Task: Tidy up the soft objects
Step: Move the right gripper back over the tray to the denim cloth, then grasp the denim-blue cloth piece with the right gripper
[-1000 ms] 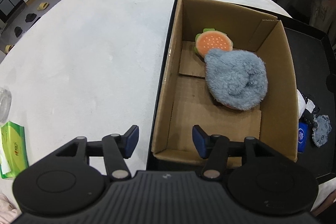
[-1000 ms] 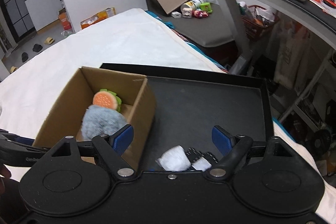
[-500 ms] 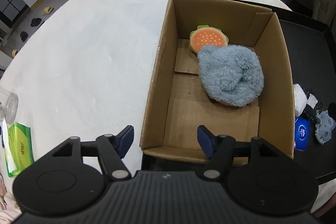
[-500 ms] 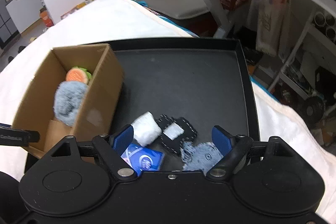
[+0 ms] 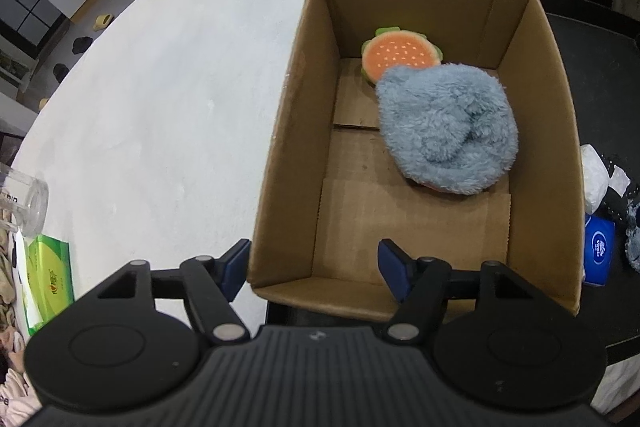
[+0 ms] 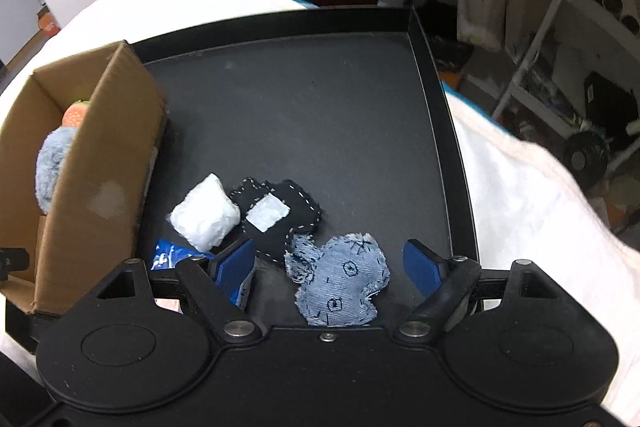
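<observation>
Movement is happening mostly on the right side: the right gripper (image 6: pixel 330 263) is coming down toward the near edge of the black tray (image 6: pixel 436 99), and the small pile there is now filling its view, where a second ago only the far part of the tray was showing. Its jaws are standing wide and released, holding nothing, and the denim patch (image 6: pixel 340 279) is lying on the tray between them. Just beyond the patch are lying the black patch (image 6: pixel 280 211), the white pouch (image 6: pixel 204 215) and, partly hidden behind the left finger, the blue packet (image 6: pixel 170 254).

The left gripper (image 5: pixel 314 267) has just been opening its jaws; they are now straddling the near left corner of the box (image 5: pixel 280 155), one finger outside the wall and one inside, but not pressing it. The grey plush (image 5: pixel 448 127) and the burger toy (image 5: pixel 400 53) are already resting in the far half of the box.

I am judging that the denim patch is the next piece to go into the box, with three others waiting.
</observation>
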